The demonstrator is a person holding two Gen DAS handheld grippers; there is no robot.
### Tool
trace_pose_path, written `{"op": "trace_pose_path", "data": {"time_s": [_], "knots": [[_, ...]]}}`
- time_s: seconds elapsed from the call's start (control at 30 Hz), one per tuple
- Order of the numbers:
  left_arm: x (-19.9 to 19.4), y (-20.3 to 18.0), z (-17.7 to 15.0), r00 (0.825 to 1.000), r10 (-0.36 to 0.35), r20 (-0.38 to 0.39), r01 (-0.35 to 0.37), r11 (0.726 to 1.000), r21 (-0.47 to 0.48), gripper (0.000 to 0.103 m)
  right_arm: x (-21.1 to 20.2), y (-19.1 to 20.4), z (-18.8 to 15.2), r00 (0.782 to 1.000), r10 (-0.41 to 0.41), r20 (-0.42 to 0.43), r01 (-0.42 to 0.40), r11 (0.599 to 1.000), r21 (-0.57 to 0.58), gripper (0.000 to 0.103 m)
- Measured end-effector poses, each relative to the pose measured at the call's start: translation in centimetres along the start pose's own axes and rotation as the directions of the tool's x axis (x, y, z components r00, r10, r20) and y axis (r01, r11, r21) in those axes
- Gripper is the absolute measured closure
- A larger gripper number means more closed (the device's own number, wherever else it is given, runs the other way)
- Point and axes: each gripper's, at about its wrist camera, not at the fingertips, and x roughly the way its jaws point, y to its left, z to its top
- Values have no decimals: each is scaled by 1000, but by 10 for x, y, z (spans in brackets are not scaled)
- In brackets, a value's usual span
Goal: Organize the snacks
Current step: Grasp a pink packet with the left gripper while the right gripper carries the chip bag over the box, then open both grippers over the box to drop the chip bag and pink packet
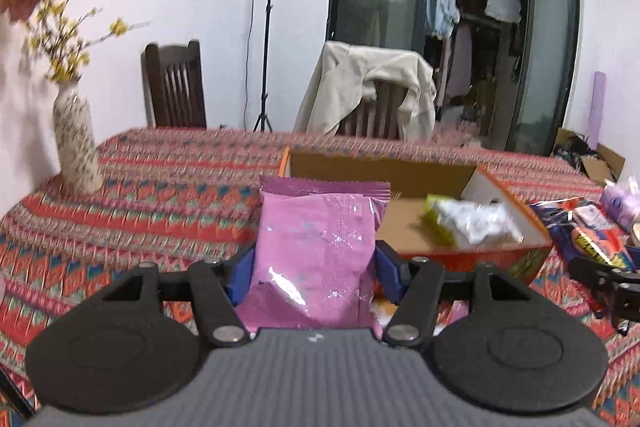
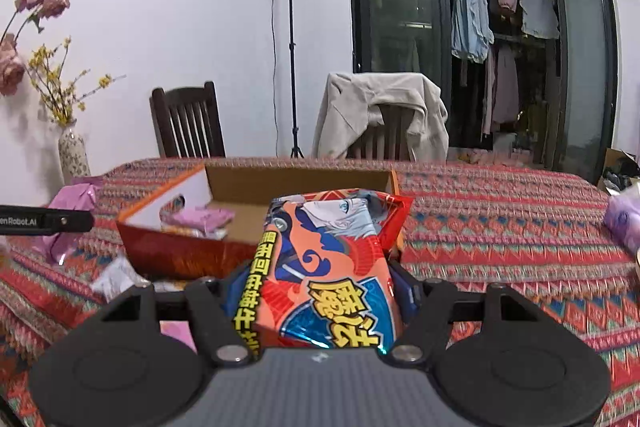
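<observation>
My left gripper (image 1: 314, 267) is shut on a pink snack packet (image 1: 320, 247), held upright above the patterned tablecloth (image 1: 168, 211). Just beyond it lies an open cardboard box (image 1: 400, 171) with an orange outside, holding a white and yellow packet (image 1: 464, 223). My right gripper (image 2: 320, 287) is shut on a red and orange snack bag (image 2: 332, 267) with yellow lettering. In the right wrist view the same box (image 2: 296, 179) stands behind that bag, with pink packets (image 2: 200, 219) inside. The left gripper and its pink packet (image 2: 72, 203) show at that view's left edge.
A vase of flowers (image 1: 76, 143) stands at the table's far left. More snack bags (image 1: 592, 227) lie right of the box, and loose packets (image 2: 116, 275) lie before it. Two chairs (image 1: 176, 87) stand behind the table, one draped with a beige jacket (image 1: 368, 87). A light stand (image 2: 292, 47) is by the wall.
</observation>
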Motion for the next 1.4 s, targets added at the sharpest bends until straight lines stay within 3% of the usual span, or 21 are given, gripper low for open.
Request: {"op": "trace_pose_path", "data": {"time_s": [0.1, 0.33, 0.63, 0.77, 0.97, 1.27, 1.33, 1.37, 1.4], "knots": [[6, -10, 13, 999, -10, 31, 10, 1000, 13, 40, 8, 4, 16, 1000, 6, 15, -6, 1000, -2, 35], [38, -28, 34, 1000, -15, 18, 15, 1000, 8, 40, 44, 11, 45, 1000, -3, 3, 3, 1000, -10, 35], [98, -21, 61, 999, 46, 9, -45, 993, -113, 40, 108, 23, 72, 1000, 16, -11, -15, 999, 45, 35], [124, -17, 59, 997, 75, -1, -74, 989, -127, 40, 136, 25, 70, 1000, -7, -24, 8, 999, 53, 35], [151, -14, 42, 996, 69, -51, -74, 992, -104, 40, 165, 18, 51, 997, 20, -77, -15, 998, 67, 35], [159, -14, 33, 994, 84, -64, -90, 992, -90, 40, 162, 20, 45, 997, 12, -71, -11, 1000, 21, 33], [157, -12, 32, 996, 72, -59, -78, 991, -107, 32, 161, 19, 44, 997, 14, -71, -12, 1000, 24, 29], [155, -10, 32, 997, 58, -45, -63, 991, -122, 18, 159, 18, 44, 997, 16, -71, -14, 999, 29, 18], [151, -9, 32, 998, 53, -27, -57, 990, -131, 6, 157, 16, 43, 998, 16, -68, -14, 999, 35, 14]]}}
